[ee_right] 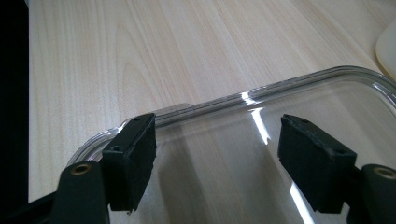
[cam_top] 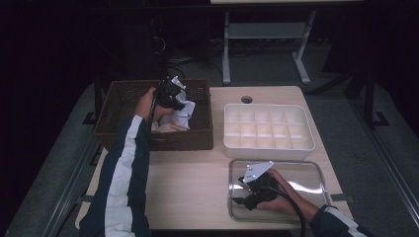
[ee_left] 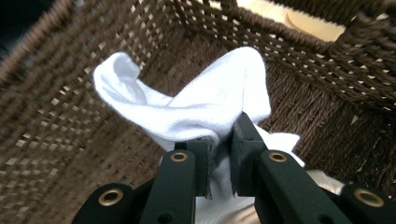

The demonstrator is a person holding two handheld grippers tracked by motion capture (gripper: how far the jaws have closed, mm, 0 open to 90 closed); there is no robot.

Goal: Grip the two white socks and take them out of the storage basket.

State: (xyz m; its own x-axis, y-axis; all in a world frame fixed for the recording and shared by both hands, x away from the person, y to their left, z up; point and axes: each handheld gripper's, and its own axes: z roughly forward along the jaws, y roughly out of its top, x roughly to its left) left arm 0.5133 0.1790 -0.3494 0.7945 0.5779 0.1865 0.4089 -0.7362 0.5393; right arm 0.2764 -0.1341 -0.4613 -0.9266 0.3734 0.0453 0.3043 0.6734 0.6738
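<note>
A white sock is pinched between the black jaws of my left gripper, which is shut on it inside the brown wicker basket. From above, the left gripper hangs over the basket with the white sock bunched under it and more pale cloth below. My right gripper stands open over the clear glass tray, nothing between its jaws. In the high view the right gripper rests at the tray's left end.
A white divided organiser box sits at the back right of the wooden table, beside the basket. A round cable hole lies behind it. A desk frame stands on the floor beyond the table.
</note>
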